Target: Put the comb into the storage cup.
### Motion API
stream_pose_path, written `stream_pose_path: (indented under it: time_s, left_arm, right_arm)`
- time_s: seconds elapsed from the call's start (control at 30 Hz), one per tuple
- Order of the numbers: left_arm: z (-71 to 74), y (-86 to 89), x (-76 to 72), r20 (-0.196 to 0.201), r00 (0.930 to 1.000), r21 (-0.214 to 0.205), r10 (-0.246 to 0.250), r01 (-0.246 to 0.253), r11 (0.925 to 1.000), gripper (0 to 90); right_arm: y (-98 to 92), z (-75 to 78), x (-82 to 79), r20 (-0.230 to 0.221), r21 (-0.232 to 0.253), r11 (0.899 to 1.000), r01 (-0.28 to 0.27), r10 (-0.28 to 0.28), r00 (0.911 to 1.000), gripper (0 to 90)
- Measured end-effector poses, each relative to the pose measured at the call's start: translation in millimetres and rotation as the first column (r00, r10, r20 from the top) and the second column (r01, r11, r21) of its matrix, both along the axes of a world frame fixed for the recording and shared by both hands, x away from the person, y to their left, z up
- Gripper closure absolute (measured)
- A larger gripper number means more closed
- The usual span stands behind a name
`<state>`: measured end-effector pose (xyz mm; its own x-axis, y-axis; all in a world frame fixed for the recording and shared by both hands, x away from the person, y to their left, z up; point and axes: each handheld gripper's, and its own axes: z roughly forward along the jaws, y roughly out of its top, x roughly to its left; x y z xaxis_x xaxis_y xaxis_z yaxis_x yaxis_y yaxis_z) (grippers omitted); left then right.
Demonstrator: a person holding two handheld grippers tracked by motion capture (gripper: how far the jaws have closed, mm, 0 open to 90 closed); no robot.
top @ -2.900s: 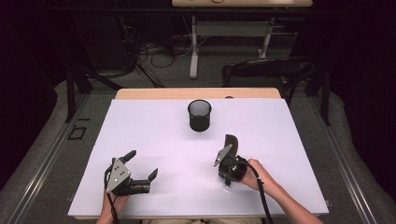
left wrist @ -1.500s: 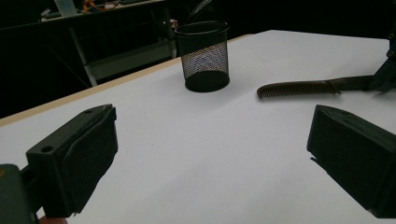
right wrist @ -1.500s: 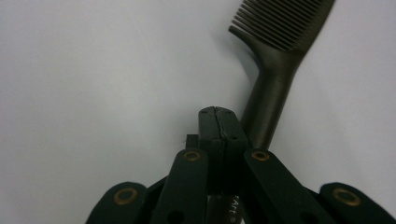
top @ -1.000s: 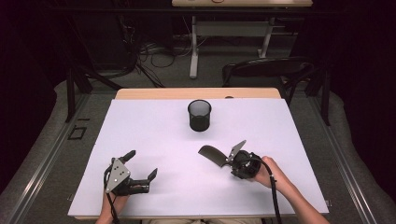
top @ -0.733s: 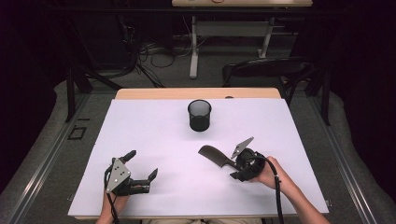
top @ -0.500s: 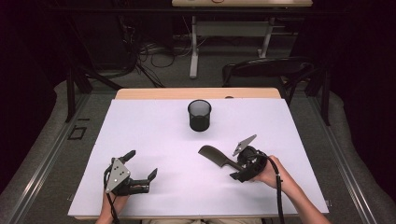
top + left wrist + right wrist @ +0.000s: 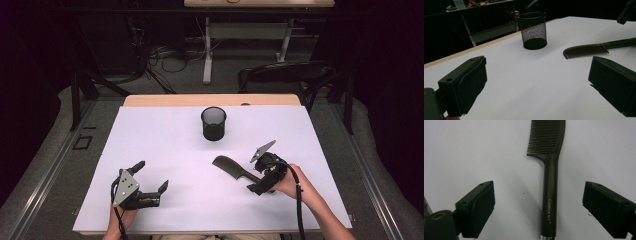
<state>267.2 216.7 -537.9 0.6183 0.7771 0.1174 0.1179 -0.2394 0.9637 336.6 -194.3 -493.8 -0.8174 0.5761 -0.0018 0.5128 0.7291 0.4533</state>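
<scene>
A dark brown comb (image 7: pixel 231 166) lies flat on the white table (image 7: pixel 165 145), teeth toward the far left. In the right gripper view the comb (image 7: pixel 550 170) runs up the middle, its handle between the two jaws. My right gripper (image 7: pixel 254 173) (image 7: pixel 543 207) is open; its jaws have just been opening and neither pad touches the handle. My left gripper (image 7: pixel 151 176) (image 7: pixel 536 85) rests open at the front left with nothing between its jaws. The left gripper view shows the comb (image 7: pixel 586 49) off to its right.
A black mesh pen cup (image 7: pixel 213 123) (image 7: pixel 533 30) stands upright near the table's far middle, behind the comb. A dark chair (image 7: pixel 285 75) and a desk frame stand beyond the far edge. Bare table surface lies between the two grippers.
The right gripper, which first held the comb raised, laid it flat on the table, then opened its jaws and let go. The hand drew slightly back. The left gripper stayed put.
</scene>
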Motion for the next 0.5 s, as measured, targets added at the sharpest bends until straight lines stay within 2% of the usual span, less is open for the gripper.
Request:
stream_pose_path:
  time_s: [0.23, 0.5]
  left_arm:
    - [0.0, 0.0, 0.0, 0.0, 1.0, -0.003, 0.002, -0.002, 1.0, 1.9]
    - [0.0, -0.3, 0.2, 0.001, 1.0, -0.003, 0.002, -0.002, 1.0, 1.9]
  right_arm:
    - [4.9, 1.0, 3.7, -0.004, -0.022, 1.0, 0.013, -0.013, 0.9999, 0.1]
    - [8.8, 1.1, 8.2, -0.006, -0.042, 0.999, 0.022, -0.022, 0.9997, 0.0]
